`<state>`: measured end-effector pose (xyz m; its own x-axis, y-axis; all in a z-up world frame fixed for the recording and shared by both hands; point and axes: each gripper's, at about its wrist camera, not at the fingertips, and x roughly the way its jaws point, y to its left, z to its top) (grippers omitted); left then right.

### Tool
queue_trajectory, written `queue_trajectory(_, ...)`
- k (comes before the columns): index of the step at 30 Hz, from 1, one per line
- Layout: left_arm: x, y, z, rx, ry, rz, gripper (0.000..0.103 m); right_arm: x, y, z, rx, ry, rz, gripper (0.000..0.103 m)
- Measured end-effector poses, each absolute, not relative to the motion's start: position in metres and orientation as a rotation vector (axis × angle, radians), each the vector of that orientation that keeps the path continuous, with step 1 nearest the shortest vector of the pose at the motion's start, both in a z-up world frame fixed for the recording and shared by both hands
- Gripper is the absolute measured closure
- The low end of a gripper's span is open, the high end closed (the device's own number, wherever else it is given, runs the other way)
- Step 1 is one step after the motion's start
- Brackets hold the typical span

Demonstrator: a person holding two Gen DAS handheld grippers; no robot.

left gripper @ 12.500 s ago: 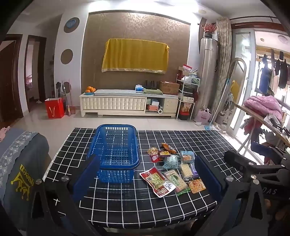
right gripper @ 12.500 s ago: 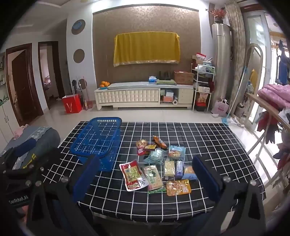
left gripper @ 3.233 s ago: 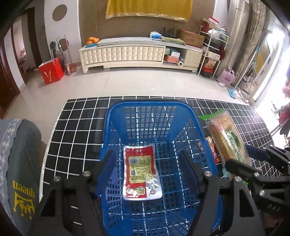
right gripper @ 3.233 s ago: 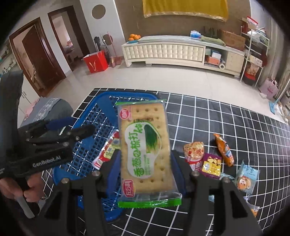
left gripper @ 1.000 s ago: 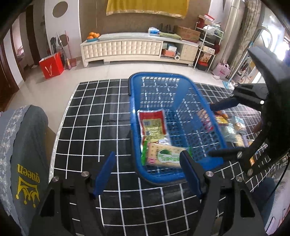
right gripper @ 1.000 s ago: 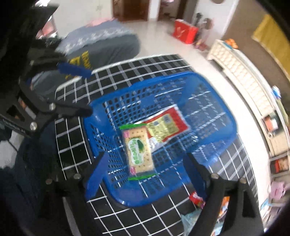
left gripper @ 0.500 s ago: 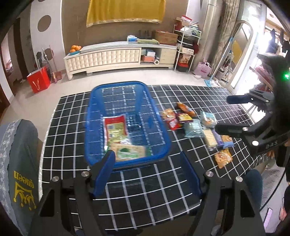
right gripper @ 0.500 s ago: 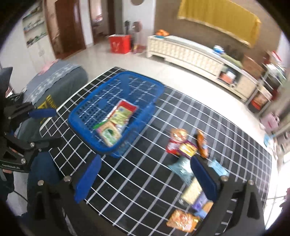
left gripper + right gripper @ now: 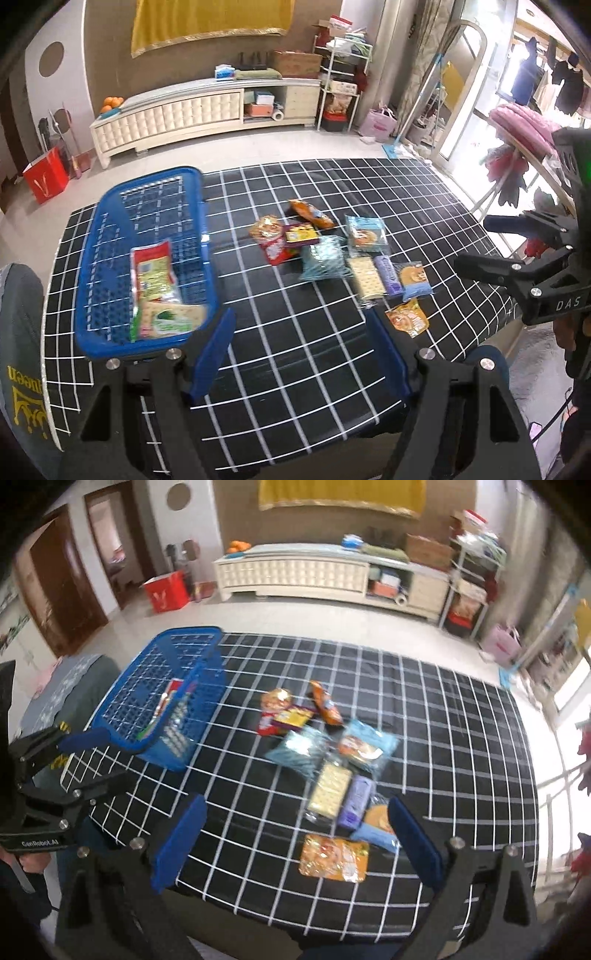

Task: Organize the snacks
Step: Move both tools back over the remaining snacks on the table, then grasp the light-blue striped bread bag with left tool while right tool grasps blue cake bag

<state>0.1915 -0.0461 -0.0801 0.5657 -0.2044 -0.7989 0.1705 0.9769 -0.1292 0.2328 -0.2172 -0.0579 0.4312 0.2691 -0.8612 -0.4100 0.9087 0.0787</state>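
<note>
1. We see the table (image 9: 332, 354), covered in a black cloth with a white grid, filling both views.
2. The blue basket (image 9: 110, 206) stands on the table's left part (well apart from the loose packets).
3. Our left gripper (image 9: 301, 354) hangs over the near table edge, fingers wide apart and holding nothing.
4. Our right gripper (image 9: 295, 842) hovers above the near packets, fingers likewise spread and empty.
5. Inside the basket lie the red-and-yellow packet (image 9: 153, 267) and, nearer us, the green-edged cracker pack (image 9: 168, 319), touching each other.
6. The loose snacks (image 9: 325, 760) cluster at mid-table, to the right of the basket.
7. Nearest the edge lies an orange packet (image 9: 334, 856), just beside a blue one (image 9: 378, 825).
</note>
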Motion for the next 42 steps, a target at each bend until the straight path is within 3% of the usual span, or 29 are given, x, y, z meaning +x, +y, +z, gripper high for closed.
queue_trajectory(22,0.282,-0.113,-0.155,0.041,1.092,-0.249,0.032,0.293,-0.268,-0.149,-0.069,1.138,0.329,0.003)
queue_trajectory(42,0.383,-0.133,-0.240,0.025,1.262,-0.263,0.032,0.340,-0.297,-0.196,0.074,1.218,0.305,0.003)
